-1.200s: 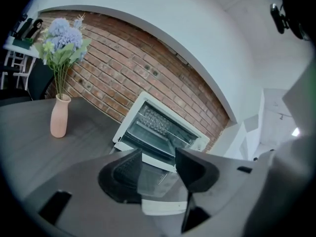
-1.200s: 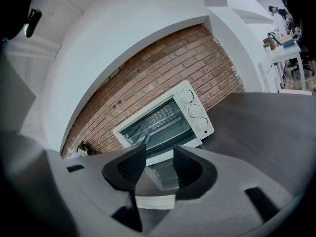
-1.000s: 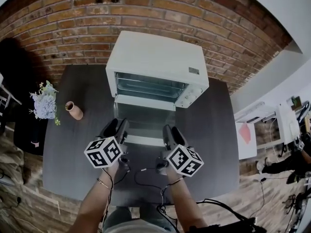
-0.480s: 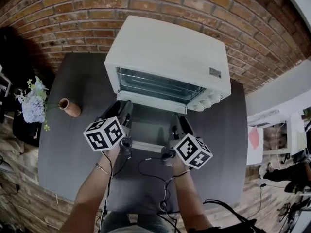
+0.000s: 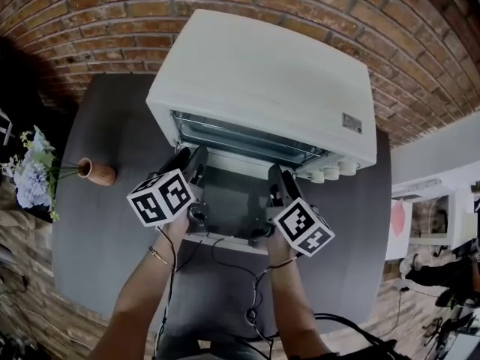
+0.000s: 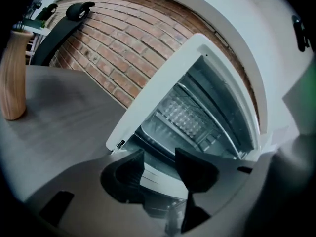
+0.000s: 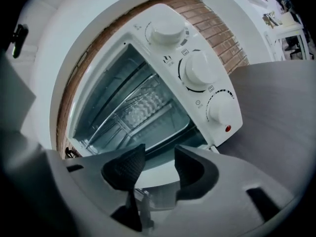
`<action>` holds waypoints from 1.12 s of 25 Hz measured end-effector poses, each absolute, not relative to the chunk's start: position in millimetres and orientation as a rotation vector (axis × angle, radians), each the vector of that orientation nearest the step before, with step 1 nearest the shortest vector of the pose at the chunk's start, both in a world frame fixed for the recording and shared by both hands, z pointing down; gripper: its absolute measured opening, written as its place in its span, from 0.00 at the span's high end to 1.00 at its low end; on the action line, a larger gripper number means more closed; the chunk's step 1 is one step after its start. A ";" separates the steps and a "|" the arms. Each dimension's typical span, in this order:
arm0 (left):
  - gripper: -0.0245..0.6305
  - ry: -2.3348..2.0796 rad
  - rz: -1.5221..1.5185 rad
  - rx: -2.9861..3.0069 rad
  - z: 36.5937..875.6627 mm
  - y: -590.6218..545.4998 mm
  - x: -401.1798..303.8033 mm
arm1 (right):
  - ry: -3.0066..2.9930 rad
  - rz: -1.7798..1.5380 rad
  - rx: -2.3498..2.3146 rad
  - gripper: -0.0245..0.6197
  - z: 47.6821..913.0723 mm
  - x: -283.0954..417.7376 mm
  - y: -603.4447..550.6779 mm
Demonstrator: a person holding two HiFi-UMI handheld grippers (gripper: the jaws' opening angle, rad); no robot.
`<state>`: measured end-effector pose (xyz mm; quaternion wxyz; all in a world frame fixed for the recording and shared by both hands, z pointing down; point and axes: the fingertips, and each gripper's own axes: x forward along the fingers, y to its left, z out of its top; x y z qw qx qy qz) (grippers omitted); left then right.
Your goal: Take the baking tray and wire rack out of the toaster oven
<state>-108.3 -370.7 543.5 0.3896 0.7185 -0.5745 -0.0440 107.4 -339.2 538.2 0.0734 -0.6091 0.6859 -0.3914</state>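
The white toaster oven [image 5: 262,81] stands on a dark table [image 5: 105,238], its glass door [image 5: 232,201] folded down towards me. Inside, thin wire rack bars [image 7: 116,113] cross a dimpled metal baking tray [image 7: 143,105], which the left gripper view also shows as the tray [image 6: 185,115]. My left gripper [image 5: 187,162] hovers over the door's left side, jaws open and empty [image 6: 160,159]. My right gripper [image 5: 279,180] hovers over the door's right side. Its jaws [image 7: 159,164] have just been opening a little, with nothing between them. Both point into the oven mouth, short of the rack.
Three white knobs [image 7: 197,68] and a red lamp sit on the oven's right panel. A small wooden vase [image 5: 97,172] with flowers [image 5: 30,178] stands at the table's left. A brick wall [image 5: 112,21] backs the oven. Cables [image 5: 240,276] trail from the grippers.
Both grippers have moved forward and lower, from the door's near edge to over the open door, closer to the oven mouth. The oven fills more of the head view.
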 end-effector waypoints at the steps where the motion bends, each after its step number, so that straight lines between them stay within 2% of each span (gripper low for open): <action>1: 0.67 -1.454 -0.123 1.816 545.0 -374.5 -107.4 | 2.052 -1.186 -1.821 0.68 540.0 107.0 -343.0; 10: 0.67 -1.354 -0.210 1.756 553.5 -401.5 -88.9 | 1.999 -1.266 -1.758 0.63 550.7 99.3 -370.6; 28: 0.69 -1.391 -0.178 1.681 559.1 -429.2 -80.2 | 1.892 -1.327 -1.778 0.64 558.3 103.2 -406.0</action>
